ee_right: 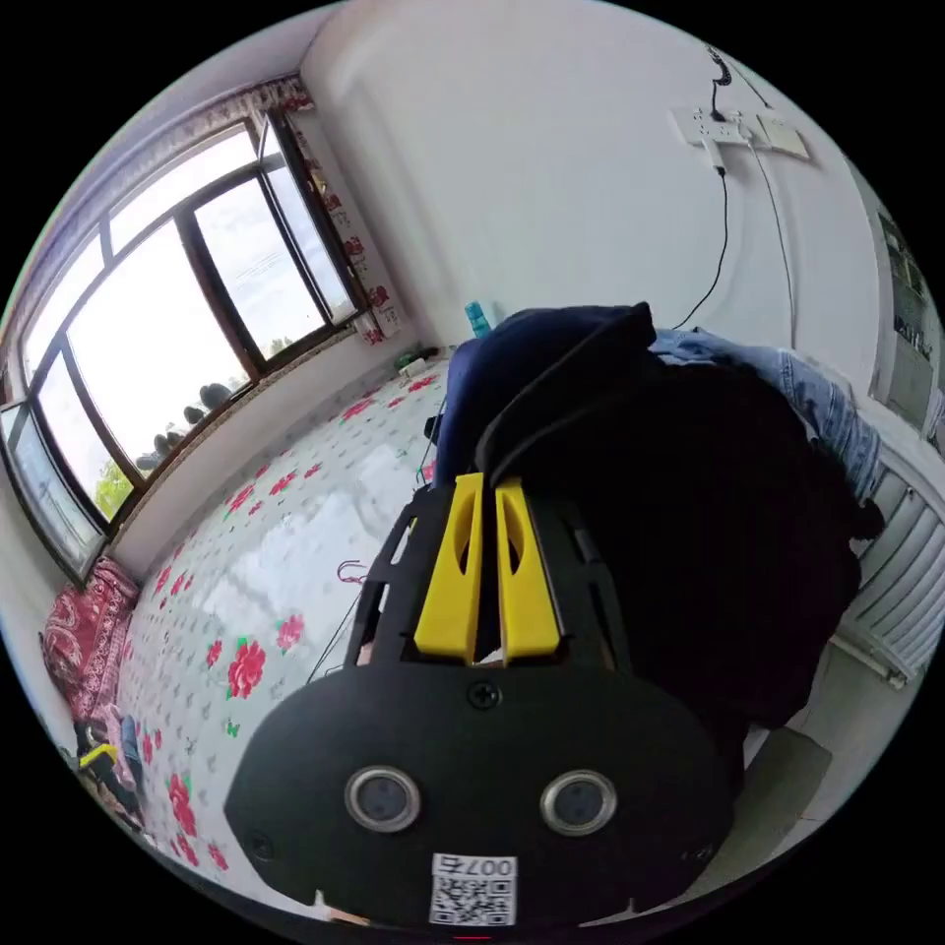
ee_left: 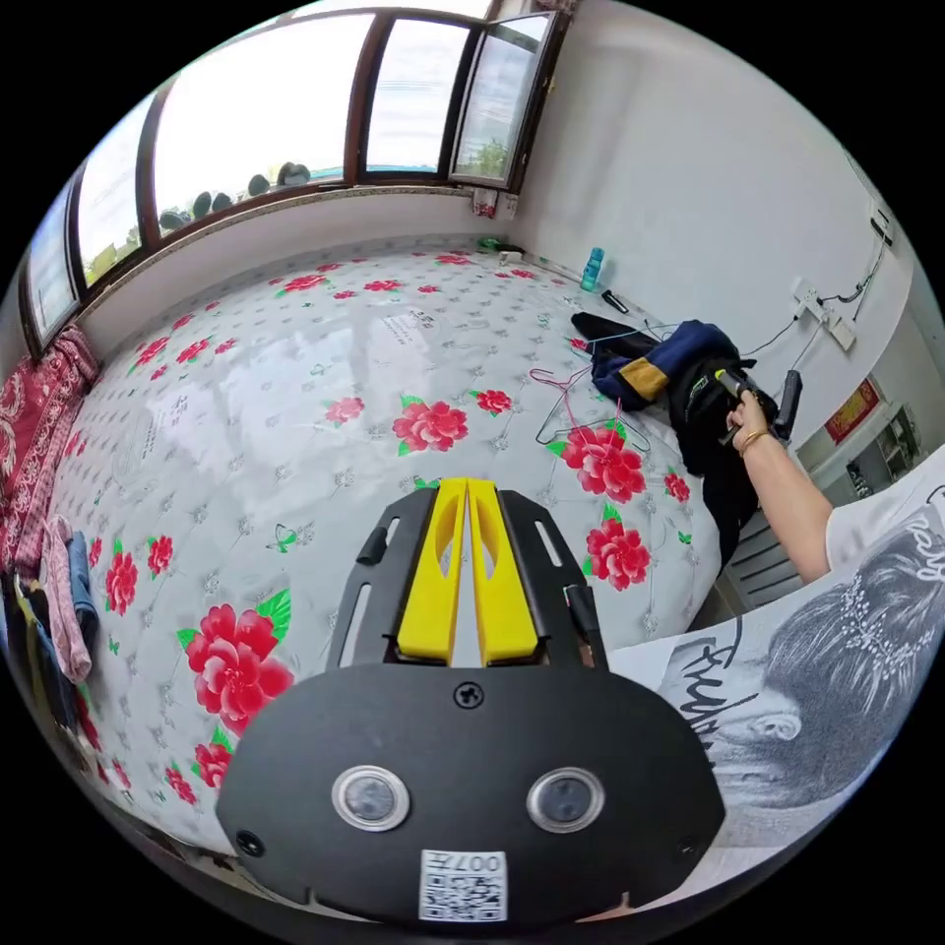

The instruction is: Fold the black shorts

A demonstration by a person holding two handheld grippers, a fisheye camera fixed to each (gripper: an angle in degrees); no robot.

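a: black cloth, the shorts, sit in the pile at the bed's far right edge, against the wall side, part hanging over the edge. the left gripper hovers over bare bed, jaws nearly together, holding nothing.

b: and the right gripper?

a: yellow jaws narrow, tips right at a dark band of cloth. i can't tell whether they pinch it.

b: risk?

a: i'd judge a blind pull drags the navy garment or the jeans along, since they lie on and beside the shorts. hangers and a cord lie just beside the pile and could snag.

b: which way do the shorts point?

a: bunched, so no clear axis. the mass seems to drape from bed down over the edge.
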